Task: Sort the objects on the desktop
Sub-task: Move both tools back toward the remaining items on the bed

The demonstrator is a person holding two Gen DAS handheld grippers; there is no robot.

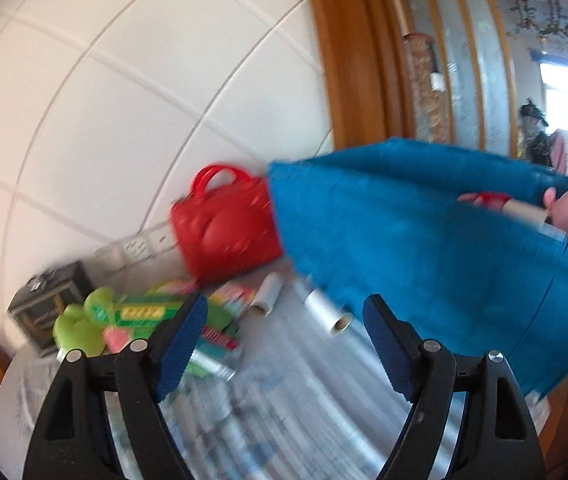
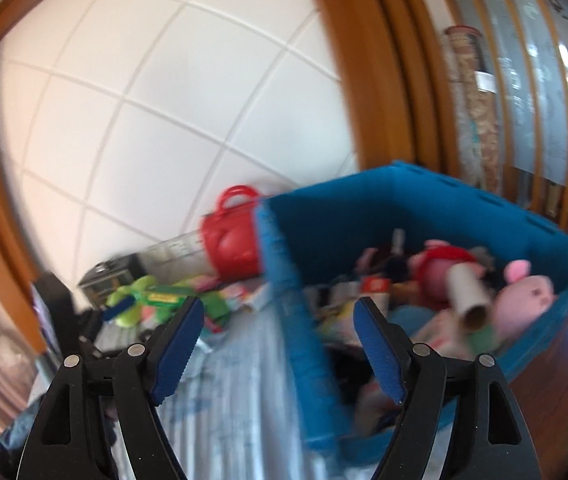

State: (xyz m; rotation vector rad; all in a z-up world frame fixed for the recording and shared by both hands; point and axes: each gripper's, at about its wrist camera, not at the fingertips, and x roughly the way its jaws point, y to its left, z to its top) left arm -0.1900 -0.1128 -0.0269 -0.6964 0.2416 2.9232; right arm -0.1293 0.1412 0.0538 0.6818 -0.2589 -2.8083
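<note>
Both grippers' fingers apart, left (image 1: 284, 344), right (image 2: 278, 346), green box (image 1: 144, 312) lettering unreadable

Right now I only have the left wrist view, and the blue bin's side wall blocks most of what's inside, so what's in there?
Observer: From the right wrist view, the blue bin is open on top, and a cardboard tube lies on the pile inside.
Operator: Any soft toys?
Observer: Yes, a pink plush pig leans against the far right wall.
Operator: Is the right gripper holding anything?
Observer: No, the right gripper is open and empty, with its fingers on either side of the bin's near wall.
</note>
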